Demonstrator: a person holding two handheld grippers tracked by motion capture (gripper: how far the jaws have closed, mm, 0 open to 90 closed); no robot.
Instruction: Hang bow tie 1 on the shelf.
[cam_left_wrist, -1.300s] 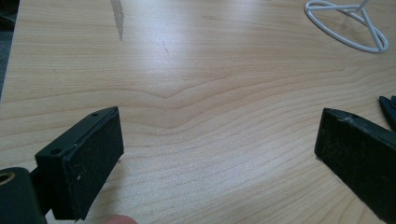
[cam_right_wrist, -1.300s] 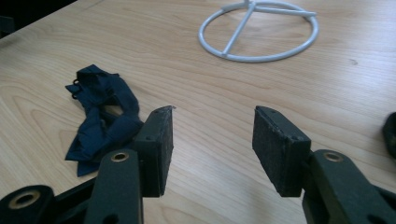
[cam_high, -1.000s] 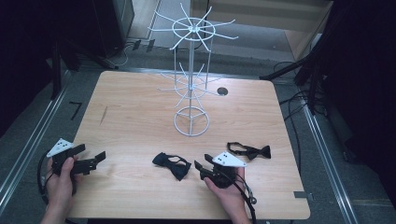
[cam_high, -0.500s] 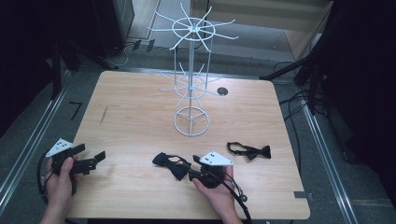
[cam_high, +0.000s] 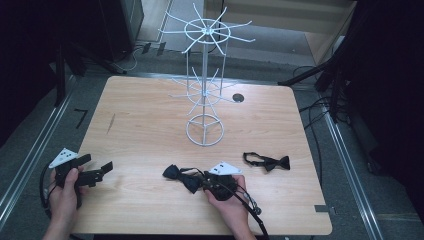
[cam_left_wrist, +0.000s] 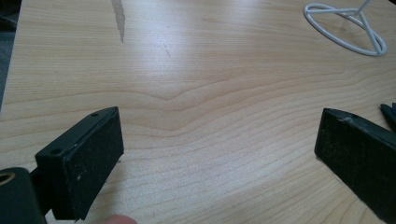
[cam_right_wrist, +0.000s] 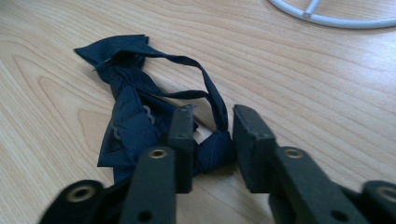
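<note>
Lying on the table (cam_high: 150, 125) near its front edge, the dark bow tie (cam_right_wrist: 135, 116) has its knot between the right gripper (cam_right_wrist: 212, 135)'s jaws, which pinch it. The left gripper (cam_left_wrist: 219, 154) hovers well apart, jaws spread wide over bare wood.

Dark navy bow tie (cam_right_wrist: 135, 116), white wire stand (cam_high: 205, 95), light wood table (cam_high: 150, 115).
</note>
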